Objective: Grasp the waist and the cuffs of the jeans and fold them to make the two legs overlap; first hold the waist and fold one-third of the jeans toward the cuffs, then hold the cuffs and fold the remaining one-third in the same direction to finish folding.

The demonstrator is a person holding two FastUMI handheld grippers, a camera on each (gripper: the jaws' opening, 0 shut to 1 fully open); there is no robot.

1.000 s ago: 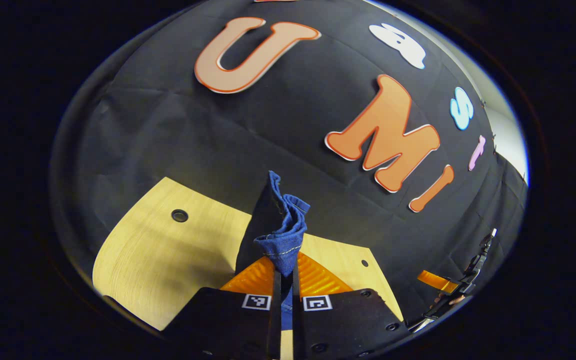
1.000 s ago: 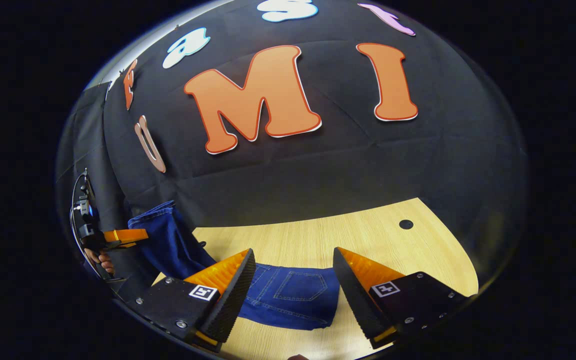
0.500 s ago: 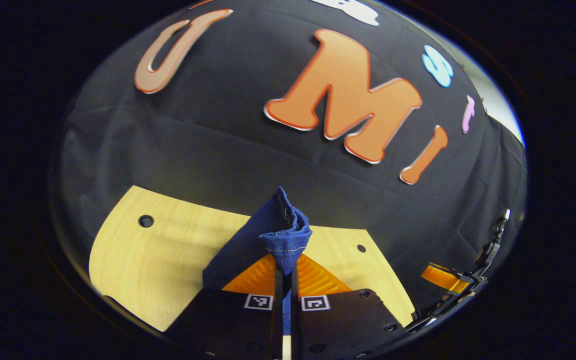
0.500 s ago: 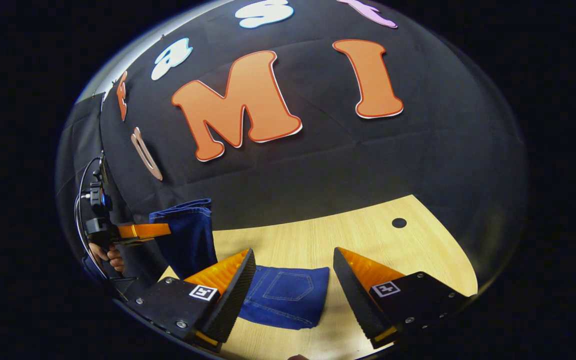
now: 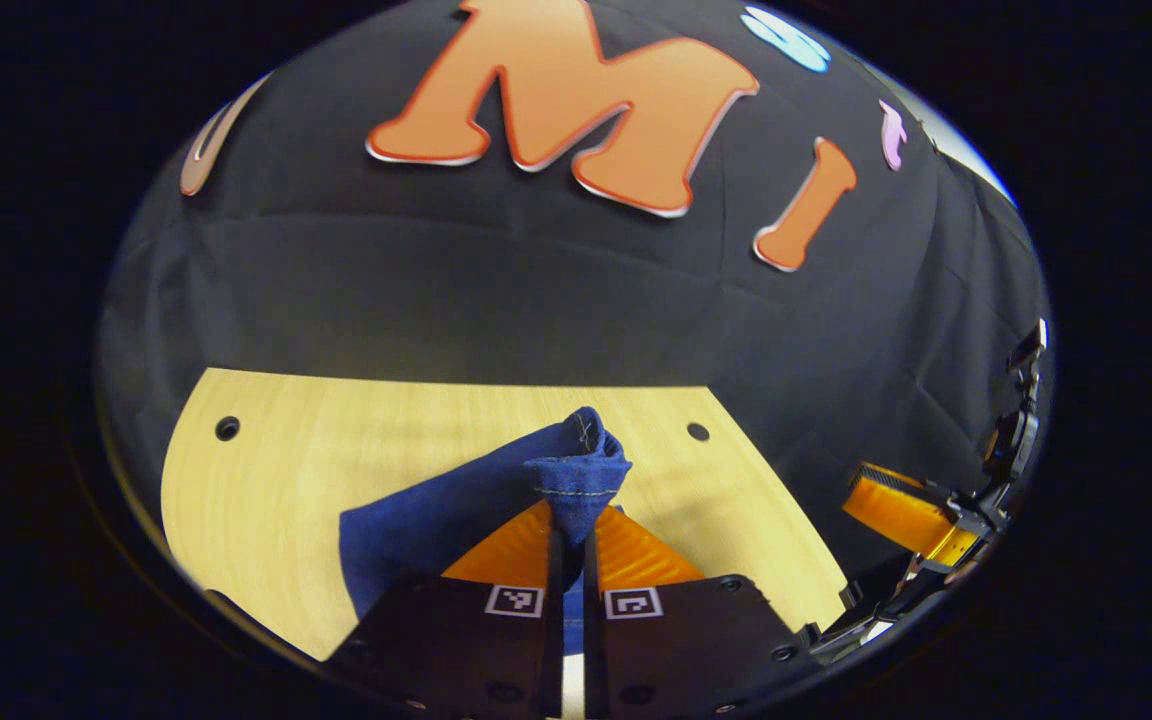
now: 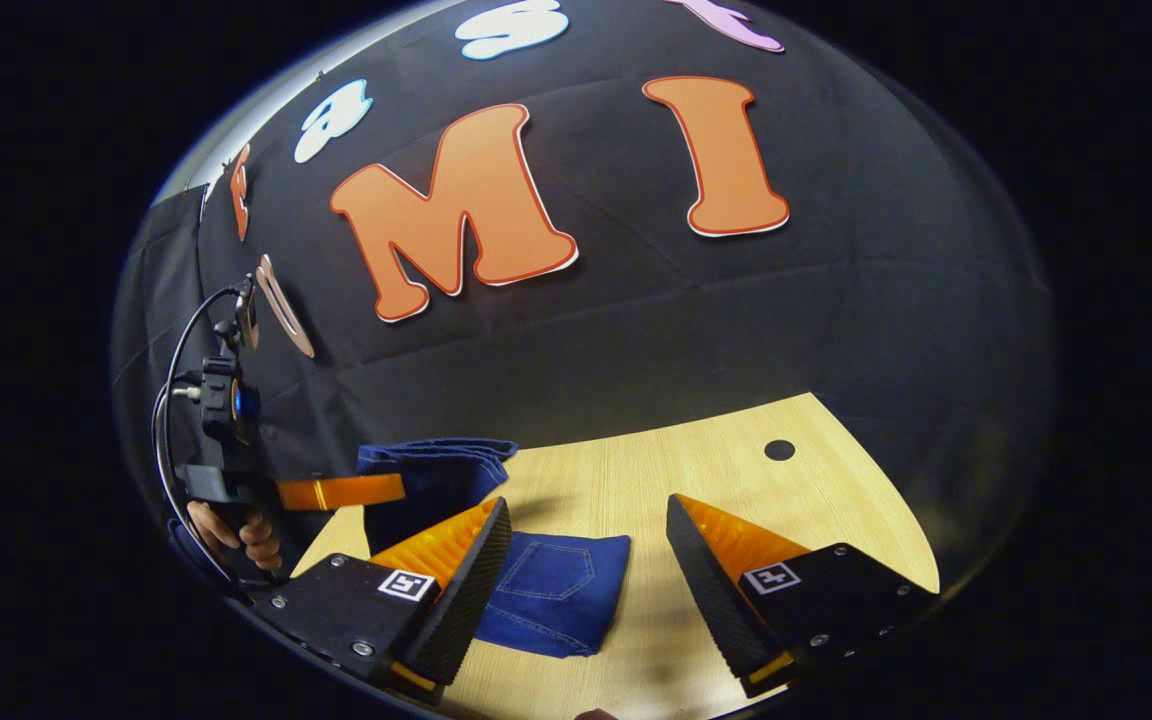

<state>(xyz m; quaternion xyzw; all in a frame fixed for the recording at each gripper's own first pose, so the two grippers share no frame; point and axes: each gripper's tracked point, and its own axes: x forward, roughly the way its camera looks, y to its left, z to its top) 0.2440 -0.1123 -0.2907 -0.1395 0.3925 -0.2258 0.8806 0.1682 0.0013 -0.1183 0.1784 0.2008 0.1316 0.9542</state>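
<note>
Dark blue jeans (image 6: 551,595) lie folded on the wooden table, a back pocket facing up. My left gripper (image 5: 569,530) is shut on a bunched denim edge, the cuffs (image 5: 576,478), held just above the table, with cloth trailing down to the left. In the right gripper view that same gripper (image 6: 336,492) and the hand holding it are at the left, carrying the denim flap (image 6: 436,465) over the folded part. My right gripper (image 6: 586,570) hangs open above the folded jeans, touching nothing.
The light wooden table (image 6: 736,480) has small round holes (image 6: 779,450) near its far edge and another hole (image 5: 227,428) at the left. The black cloth wall stands right behind the table. A cable runs from the left gripper's body.
My left gripper has carried the cuffs rightward and lower, so the lifted denim now drapes close over the folded part. The right gripper stayed open and barely moved.
</note>
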